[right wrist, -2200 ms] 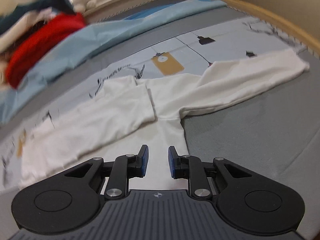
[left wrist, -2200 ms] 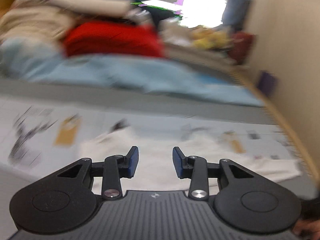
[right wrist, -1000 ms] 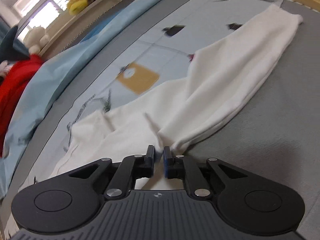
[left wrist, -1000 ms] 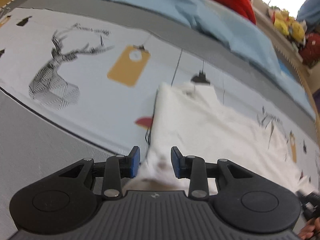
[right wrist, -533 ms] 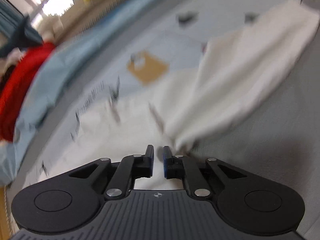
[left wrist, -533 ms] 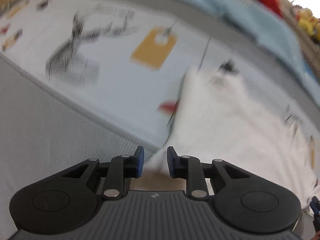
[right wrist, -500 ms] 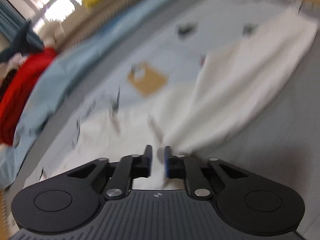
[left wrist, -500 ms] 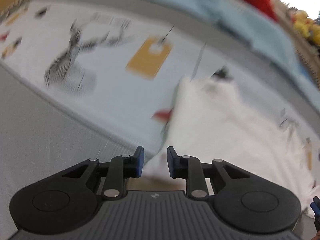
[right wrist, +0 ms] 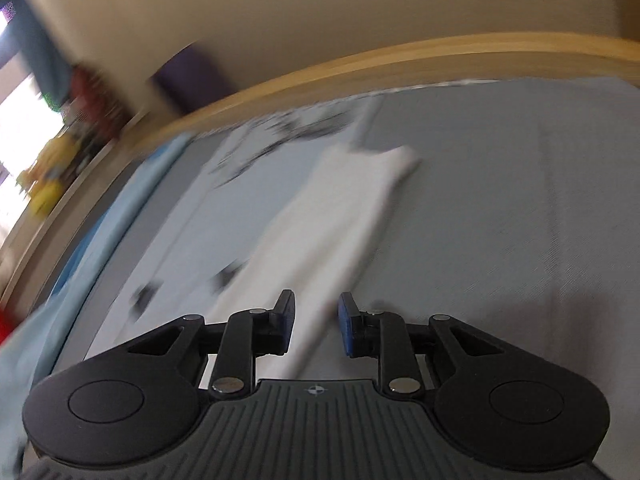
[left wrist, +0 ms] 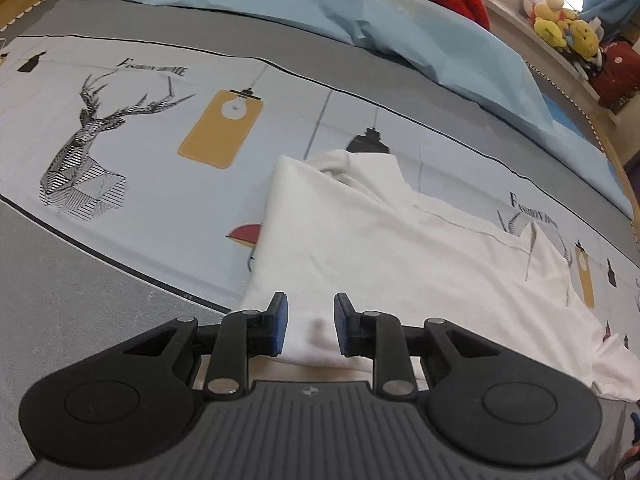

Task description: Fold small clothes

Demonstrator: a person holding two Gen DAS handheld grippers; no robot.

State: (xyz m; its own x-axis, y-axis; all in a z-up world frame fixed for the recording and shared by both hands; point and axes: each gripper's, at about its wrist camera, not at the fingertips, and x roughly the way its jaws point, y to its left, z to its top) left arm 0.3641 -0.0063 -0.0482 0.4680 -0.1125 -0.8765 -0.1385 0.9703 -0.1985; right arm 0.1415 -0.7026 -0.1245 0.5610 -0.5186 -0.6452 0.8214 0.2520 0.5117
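Both my grippers stand parted and empty, the left gripper (left wrist: 307, 322) over the near edge of the white garment (left wrist: 392, 248) spread flat on the printed bedsheet (left wrist: 160, 168), the right gripper (right wrist: 316, 320) above its blurred sleeve (right wrist: 340, 208) on grey mattress (right wrist: 500, 220).

The right tongs (right wrist: 314, 322) stand parted, with a blurred white garment sleeve (right wrist: 340, 216) running between the pads and stretching straight ahead across the grey bed cover (right wrist: 500, 208). Left of the tongs lie a pale printed sheet (right wrist: 188, 216) and a light blue cloth (right wrist: 80, 264). Ahead, a wooden bed rail (right wrist: 400, 60) curves under a beige wall (right wrist: 320, 8).
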